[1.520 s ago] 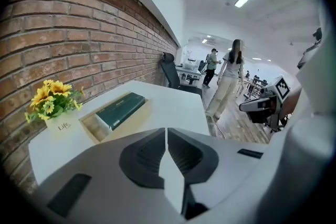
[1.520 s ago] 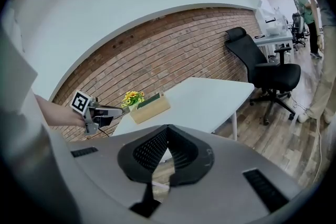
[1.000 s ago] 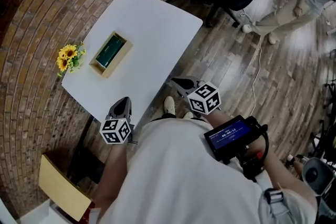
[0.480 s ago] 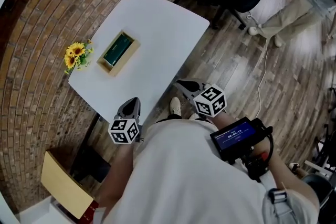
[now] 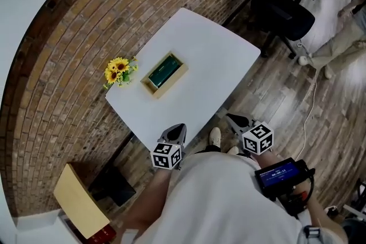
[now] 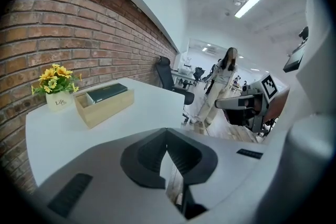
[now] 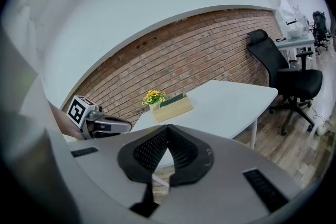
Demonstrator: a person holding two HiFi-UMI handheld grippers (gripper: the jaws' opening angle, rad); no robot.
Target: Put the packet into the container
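Note:
A wooden container [image 5: 164, 75] stands on the white table [image 5: 217, 60], with a dark green packet [image 5: 163, 71] lying inside it. The left gripper view shows the same container [image 6: 102, 105] and packet [image 6: 106, 93] well ahead. My left gripper [image 5: 174, 133] hangs shut and empty at the table's near edge, far from the container. My right gripper [image 5: 231, 119] is off the table's near corner, above the floor, jaws closed on nothing. Each gripper appears in the other's view: right gripper [image 6: 247, 105], left gripper [image 7: 100, 123]. The container [image 7: 171, 107] is small in the right gripper view.
A pot of yellow sunflowers [image 5: 118, 70] stands beside the container, next to the brick wall. A black office chair [image 5: 280, 6] is beyond the table's far corner. A tan chair [image 5: 80, 208] stands at lower left. A person [image 6: 223, 81] stands far off in the room.
The head view has swung, so the table and container now sit farther right and higher in the picture. Both grippers stay shut and close to the body, by the table's near edge.

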